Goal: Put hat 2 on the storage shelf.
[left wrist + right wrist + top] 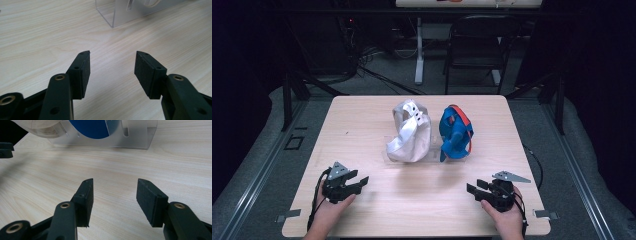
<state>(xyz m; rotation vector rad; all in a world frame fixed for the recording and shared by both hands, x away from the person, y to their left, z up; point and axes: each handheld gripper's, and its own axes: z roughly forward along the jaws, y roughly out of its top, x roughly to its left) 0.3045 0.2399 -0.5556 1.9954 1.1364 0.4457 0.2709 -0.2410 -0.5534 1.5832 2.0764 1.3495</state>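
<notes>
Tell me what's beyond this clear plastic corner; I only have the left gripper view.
Observer: A white cap sits on that clear stand, at the table's middle.
Operator: Anything beside it?
Observer: A blue cap with an orange strap, on the stand's right side.
Operator: Where's the other hand-held gripper?
Observer: The right hand-held gripper is low over the table's near right, jaws open, nothing between them.
Operator: And mine?
Observer: The left hand-held gripper is at the near left, also open.

I see a dim room: grey floor at the top of the frame, a black folding chair upper right, a white table leg, tangled cables upper left.
</notes>
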